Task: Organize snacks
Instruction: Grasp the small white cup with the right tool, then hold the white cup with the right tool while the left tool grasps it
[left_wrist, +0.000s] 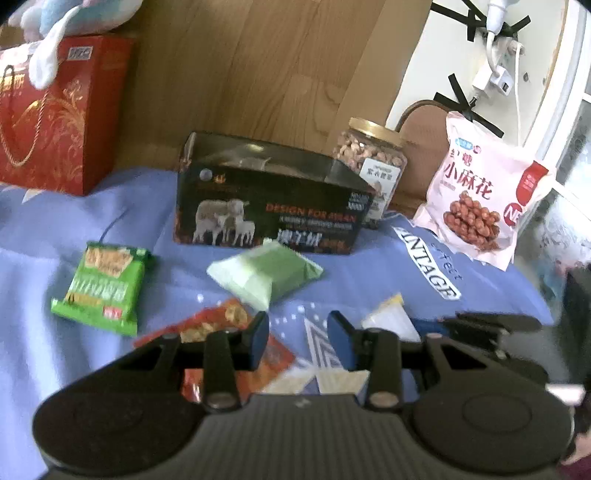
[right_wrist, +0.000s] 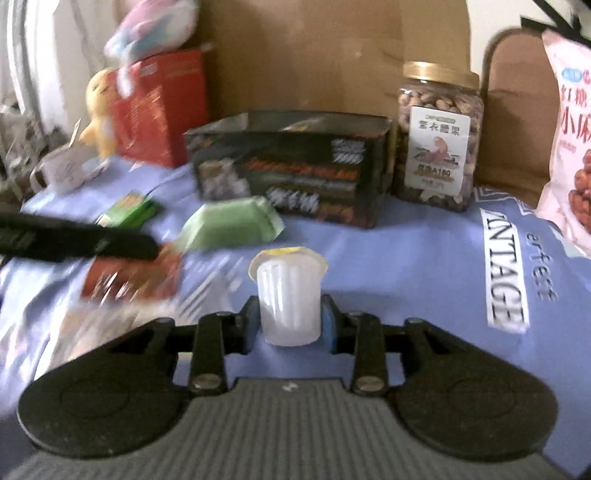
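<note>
My right gripper (right_wrist: 290, 325) is shut on a small white jelly cup (right_wrist: 289, 295) with a yellow lid, held above the blue cloth. My left gripper (left_wrist: 298, 341) is open and empty, low over a red snack packet (left_wrist: 221, 332). An open black box (left_wrist: 269, 195) with sheep pictures stands at the back; it also shows in the right wrist view (right_wrist: 295, 166). A pale green packet (left_wrist: 264, 275) lies in front of the box. A bright green packet (left_wrist: 103, 288) lies at the left. The jelly cup and right gripper show at the left wrist view's lower right (left_wrist: 388, 317).
A jar of nuts (right_wrist: 437, 136) with a gold lid stands right of the box. A pink snack bag (left_wrist: 484, 192) leans at the far right. A red gift box (left_wrist: 55, 118) and plush toys stand at the back left. A blue cloth (right_wrist: 424, 258) covers the surface.
</note>
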